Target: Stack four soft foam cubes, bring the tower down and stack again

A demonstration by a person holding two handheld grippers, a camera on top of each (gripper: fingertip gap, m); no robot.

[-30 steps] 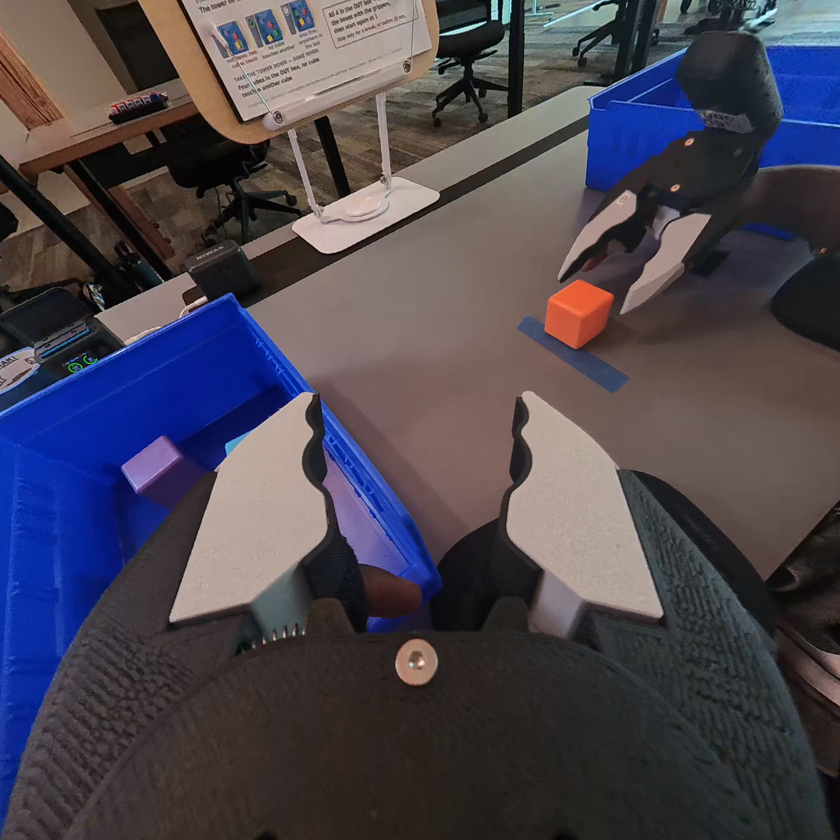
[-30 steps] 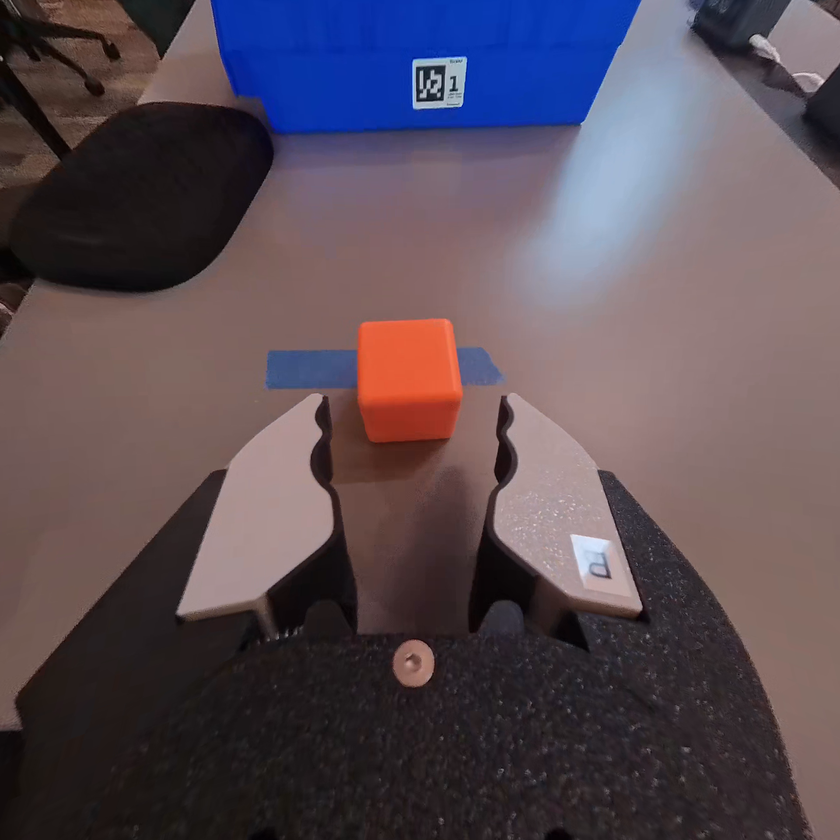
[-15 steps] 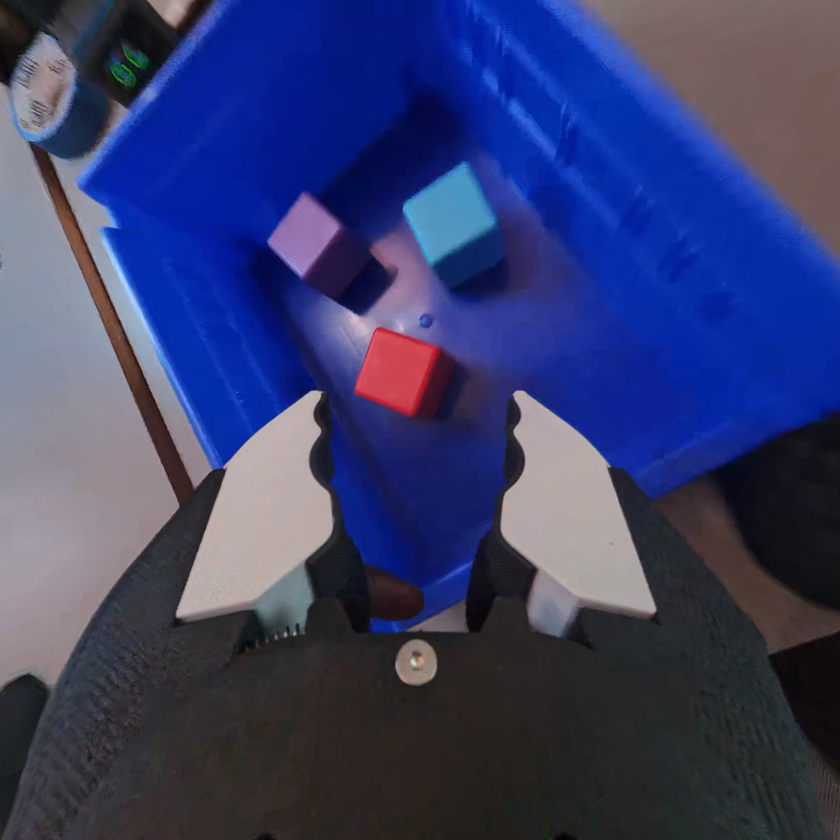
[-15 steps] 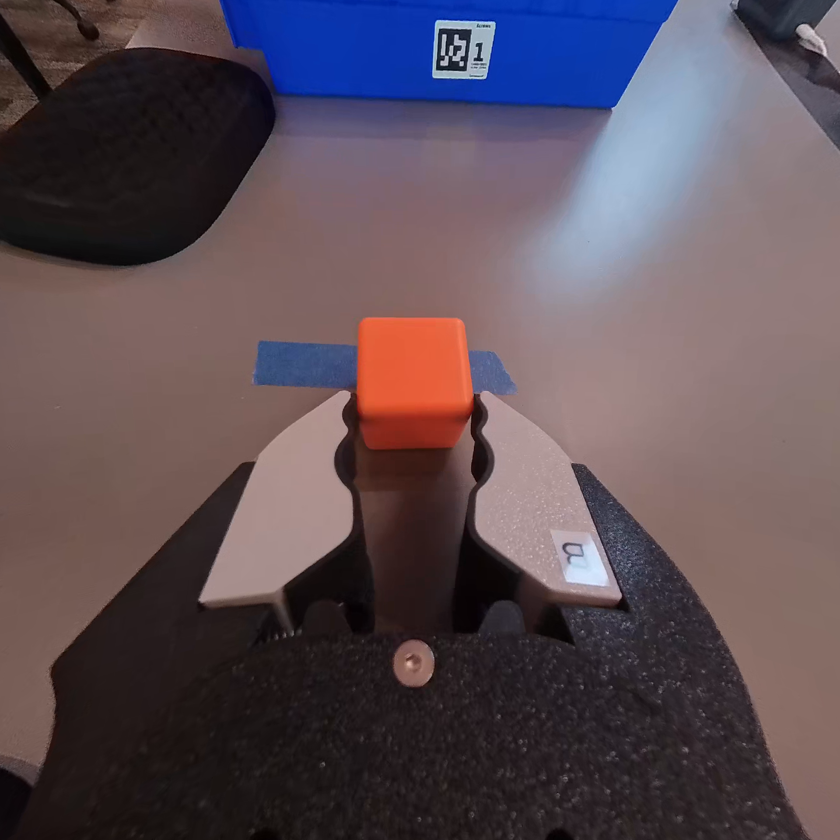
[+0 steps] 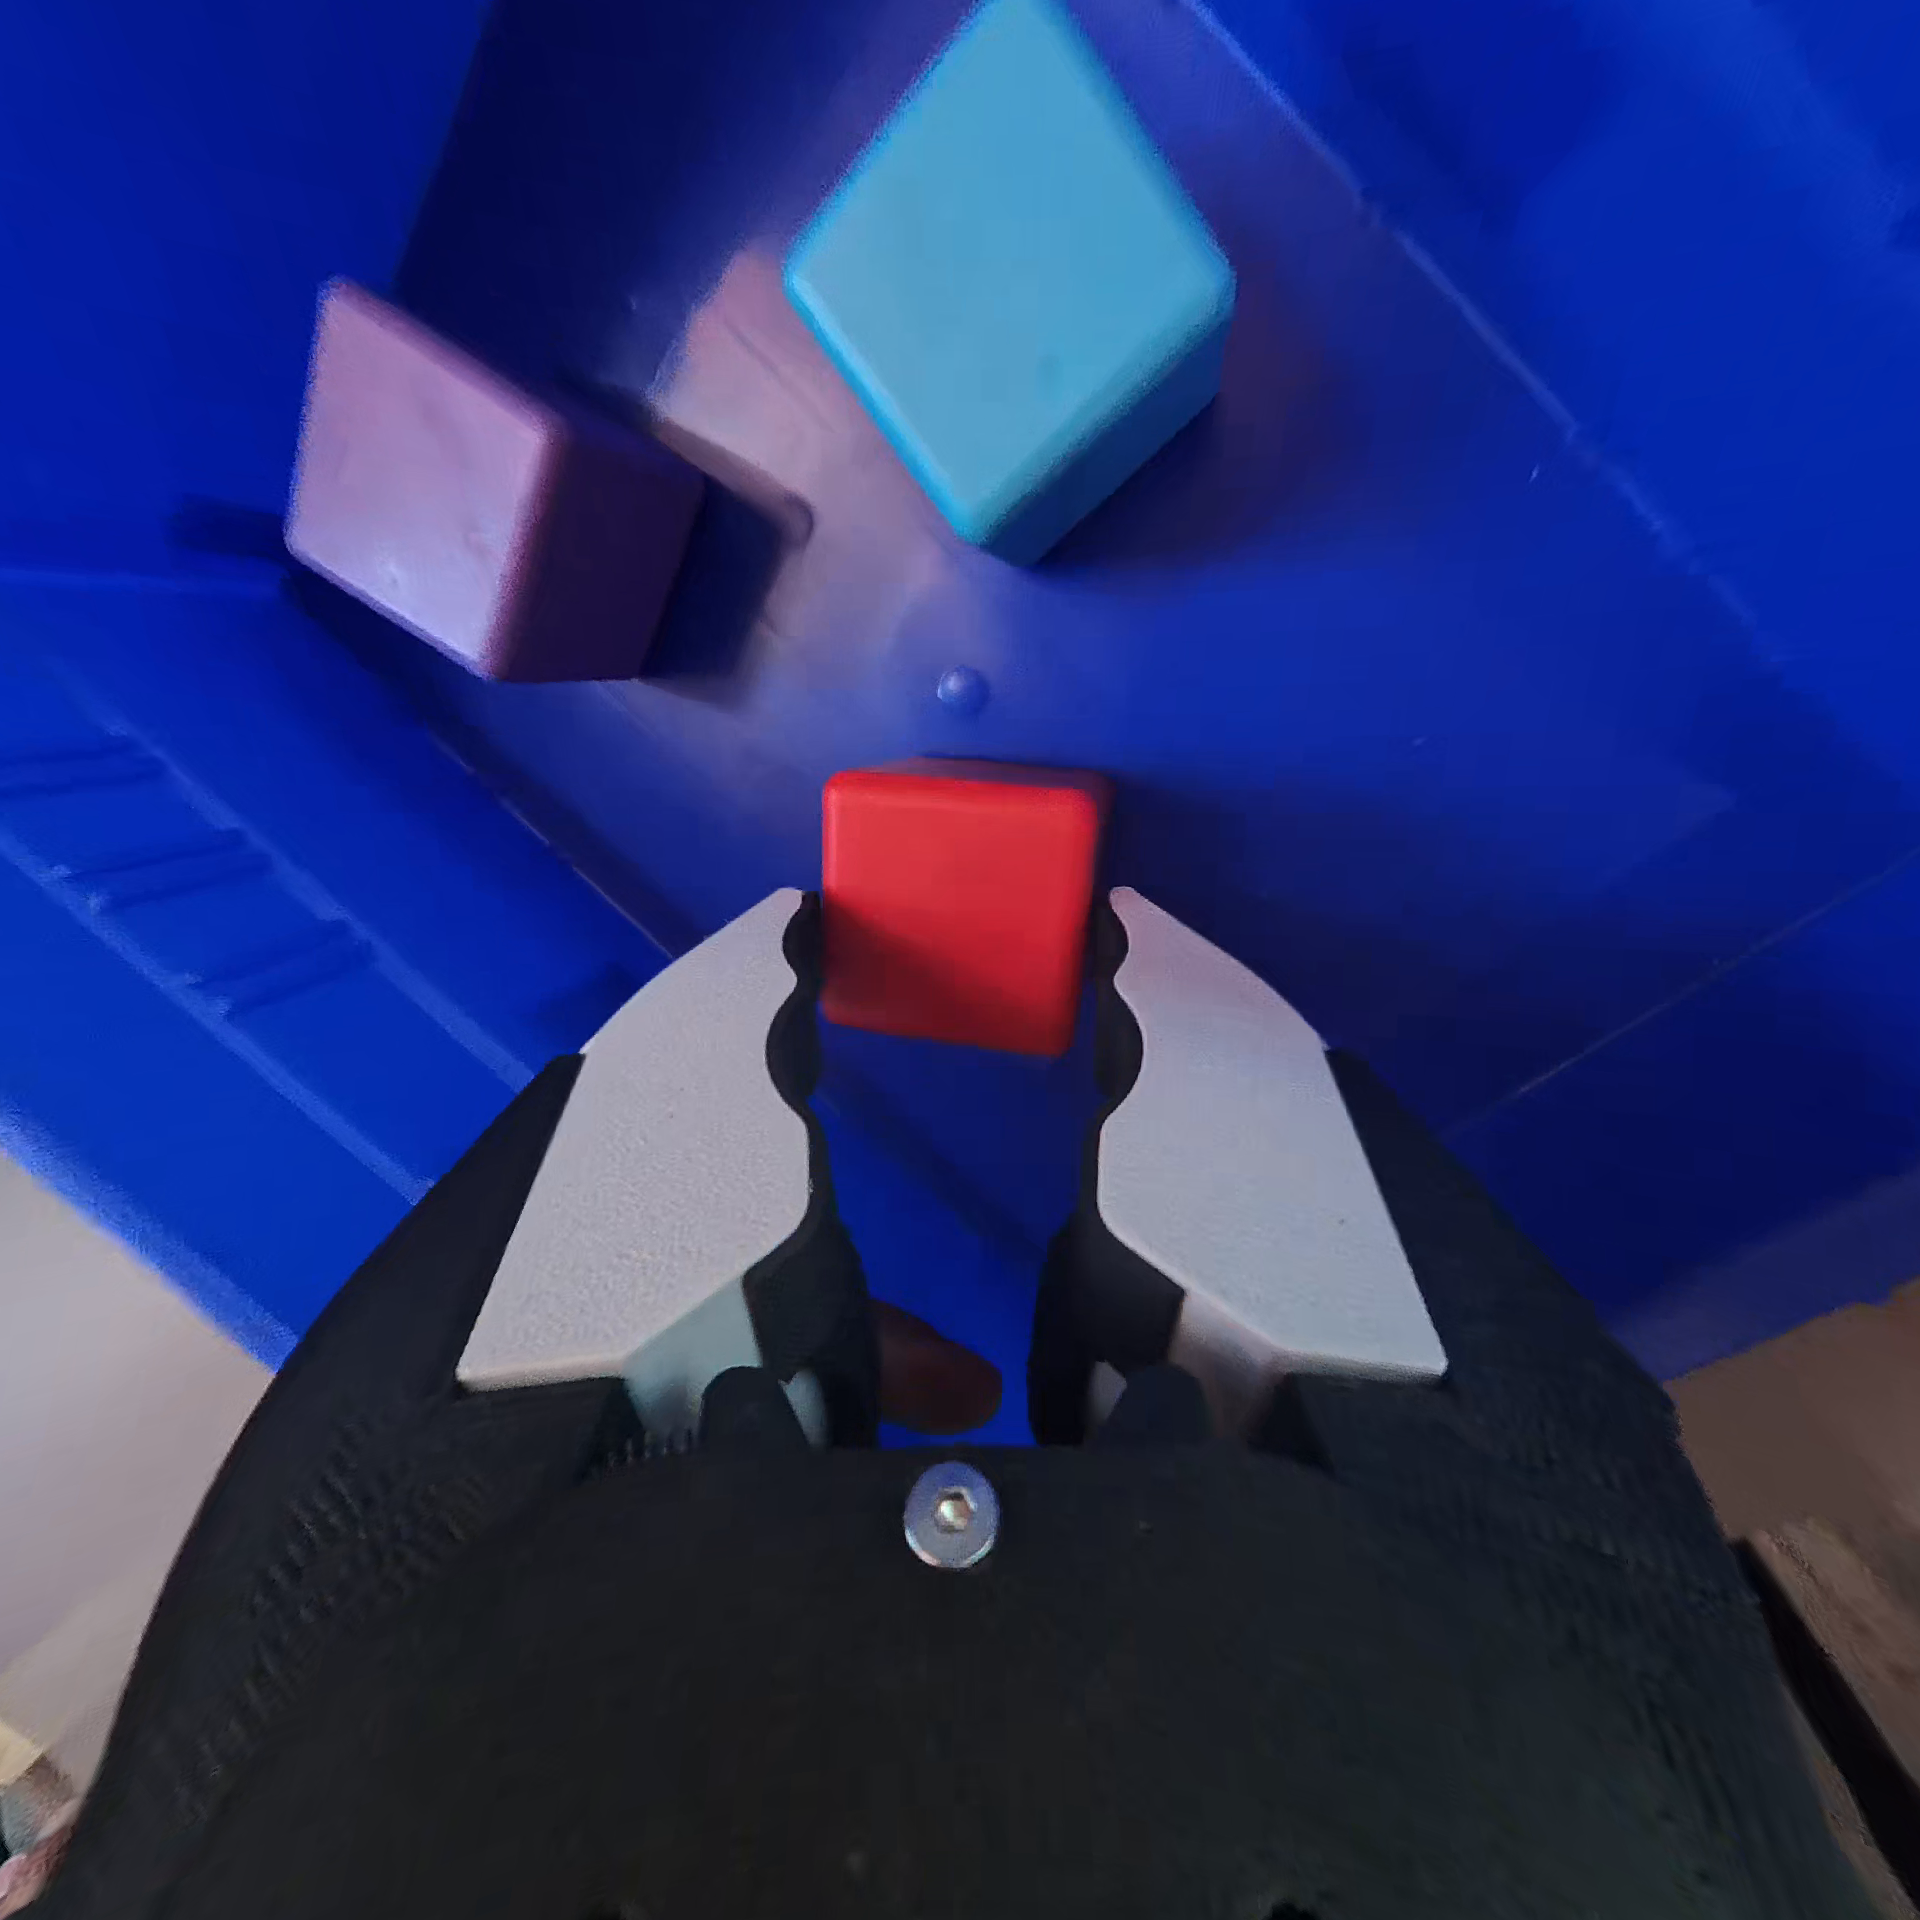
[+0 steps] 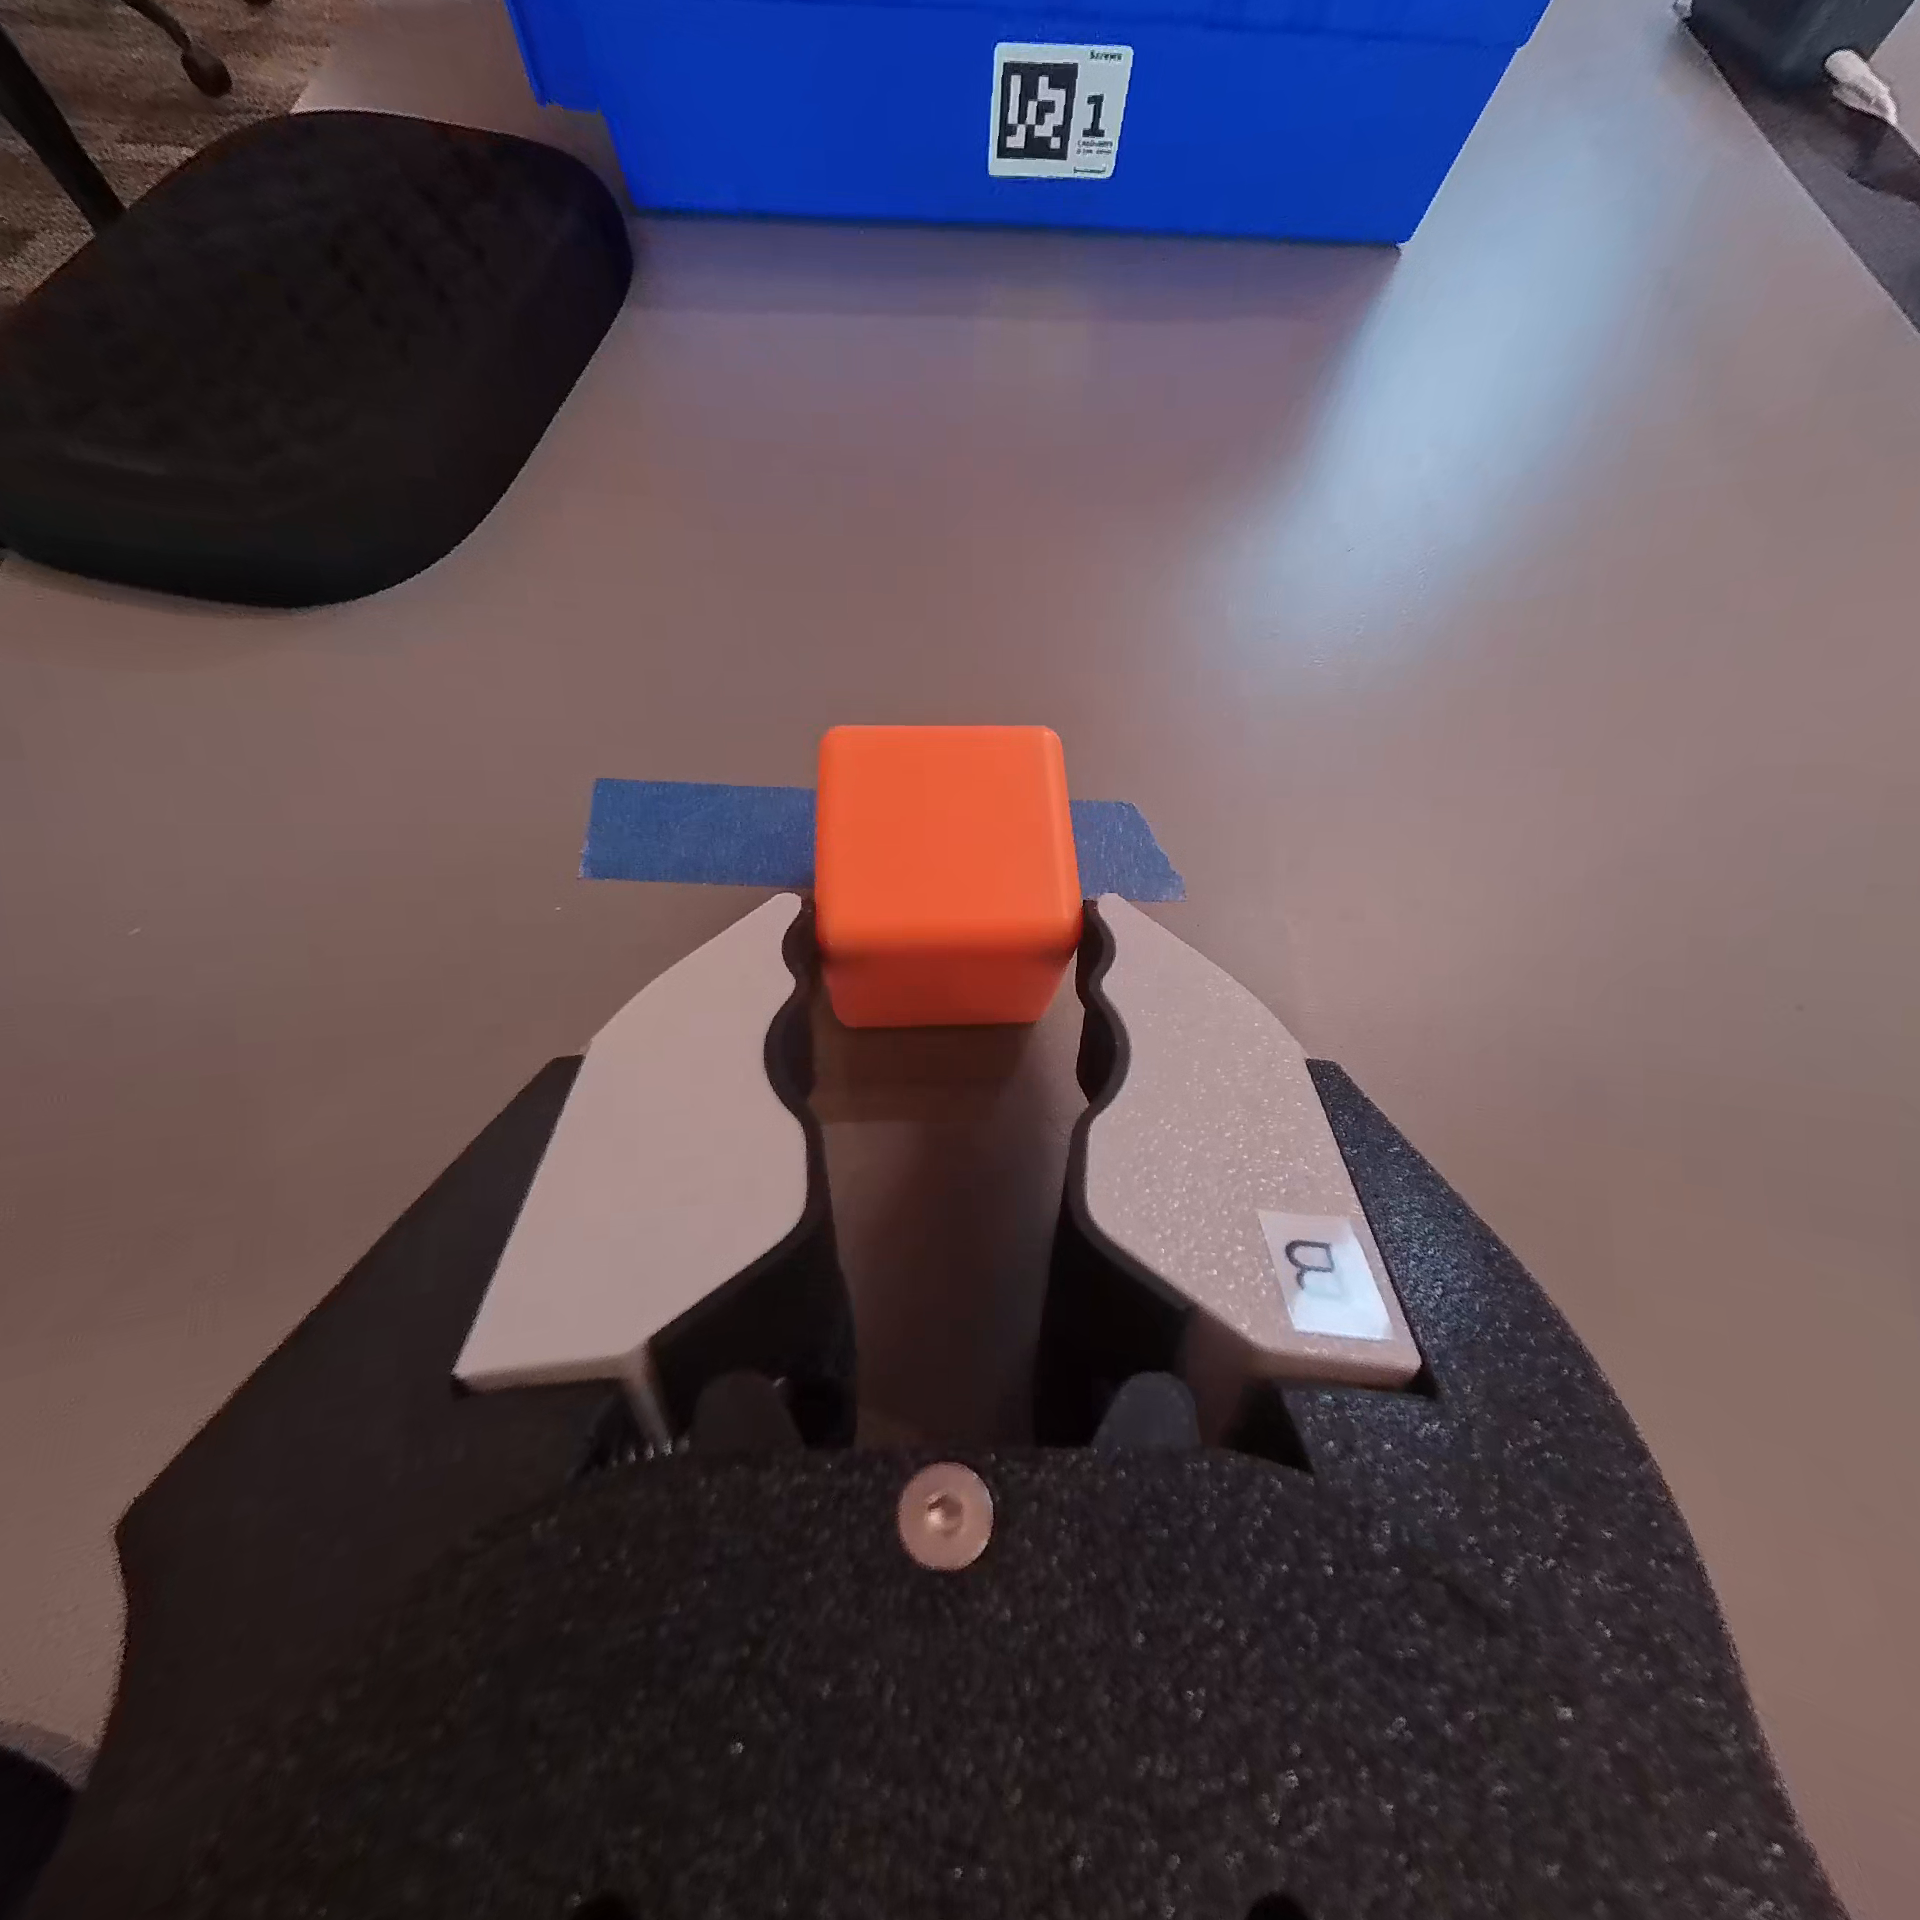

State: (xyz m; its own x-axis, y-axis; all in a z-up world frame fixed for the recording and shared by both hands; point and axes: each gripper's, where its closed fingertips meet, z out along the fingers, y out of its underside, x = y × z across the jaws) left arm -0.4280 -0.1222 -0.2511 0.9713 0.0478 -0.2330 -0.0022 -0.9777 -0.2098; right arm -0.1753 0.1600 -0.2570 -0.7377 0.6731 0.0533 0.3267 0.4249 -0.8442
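The red cube is clamped at its sides by the narrowed jaws of the left gripper inside a blue bin, with a purple cube and a light blue cube lying apart farther in. On the counter, the orange cube is pinched between the jaws of the right gripper over a strip of blue tape. Beyond it, a second blue bin with a white tag is seen at the far edge.

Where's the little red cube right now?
In the left wrist view, the red cube sits on the floor of the blue bin, between the left gripper fingertips, nearer than the purple cube and teal cube.
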